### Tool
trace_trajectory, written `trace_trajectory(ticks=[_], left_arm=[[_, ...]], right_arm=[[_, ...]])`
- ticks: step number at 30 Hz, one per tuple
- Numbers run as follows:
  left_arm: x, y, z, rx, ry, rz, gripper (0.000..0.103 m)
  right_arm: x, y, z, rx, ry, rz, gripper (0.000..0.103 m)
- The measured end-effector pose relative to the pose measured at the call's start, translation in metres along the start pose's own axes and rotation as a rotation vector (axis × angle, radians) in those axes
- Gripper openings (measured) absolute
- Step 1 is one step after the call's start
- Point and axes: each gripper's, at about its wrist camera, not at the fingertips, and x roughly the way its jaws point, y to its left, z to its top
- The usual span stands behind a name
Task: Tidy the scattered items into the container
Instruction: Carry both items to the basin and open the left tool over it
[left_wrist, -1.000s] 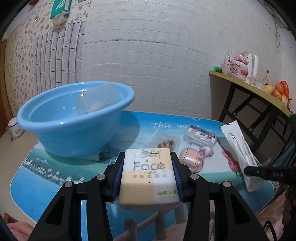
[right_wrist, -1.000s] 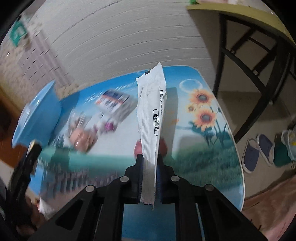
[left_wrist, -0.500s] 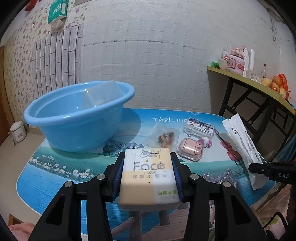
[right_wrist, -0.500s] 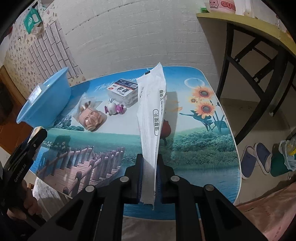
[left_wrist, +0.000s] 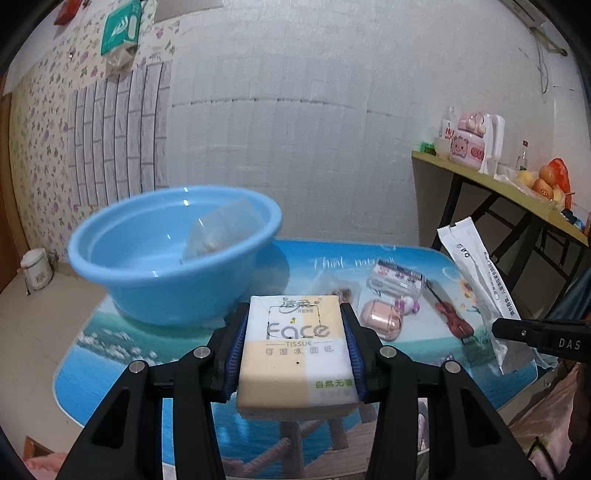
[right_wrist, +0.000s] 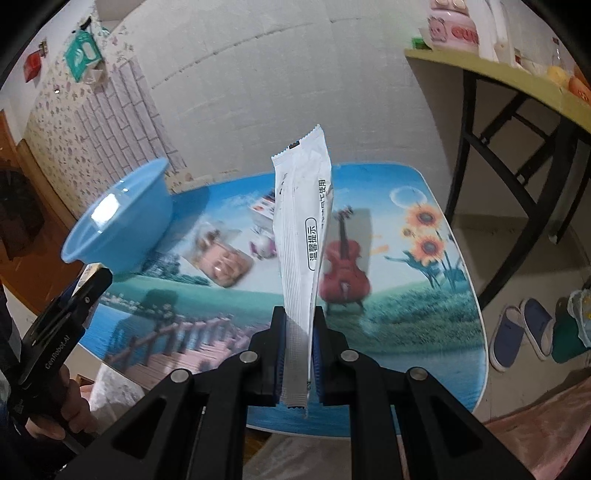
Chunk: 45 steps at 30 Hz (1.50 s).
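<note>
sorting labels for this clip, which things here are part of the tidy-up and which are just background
Part of the job:
- blue basin
- tissue pack in left gripper
- white sachet in right gripper
- pink case
- small boxed pack
- clear bag

Just lying about:
- side shelf
- slippers

Left gripper (left_wrist: 293, 345) swung left — blue basin (left_wrist: 173, 254) now nearer and more central, right gripper (right_wrist: 299, 350) raised, white sachet (right_wrist: 304, 236) tilted toward the basin — view blurred.

Pink case (right_wrist: 221, 263) & toy (right_wrist: 263, 246): blurred.
</note>
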Motion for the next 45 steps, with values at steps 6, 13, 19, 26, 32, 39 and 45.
trace_trajectory(ticks=[6, 13, 19, 26, 32, 39, 45], left_arm=[[-0.013, 0.023, 0.017, -0.039, -0.047, 0.029, 0.044], [-0.02, 0.057, 0.034, -0.083, -0.094, 0.091, 0.044], [-0.028, 0.09, 0.048, -0.115, -0.14, 0.162, 0.044], [-0.026, 0.114, 0.053, -0.139, -0.139, 0.196, 0.044], [-0.018, 0.127, 0.058, -0.132, -0.137, 0.202, 0.044], [-0.004, 0.146, 0.065, -0.14, -0.126, 0.199, 0.044], [0.004, 0.158, 0.071, -0.148, -0.132, 0.195, 0.044]], right_arm=[[-0.007, 0.028, 0.015, -0.05, -0.047, 0.037, 0.013], [-0.01, 0.072, 0.036, -0.128, -0.086, 0.094, 0.013], [-0.005, 0.108, 0.051, -0.163, -0.098, 0.168, 0.013], [0.014, 0.155, 0.07, -0.224, -0.099, 0.241, 0.013], [0.031, 0.183, 0.089, -0.241, -0.095, 0.28, 0.013], [0.054, 0.211, 0.106, -0.285, -0.067, 0.279, 0.013], [0.072, 0.221, 0.11, -0.29, -0.04, 0.273, 0.013]])
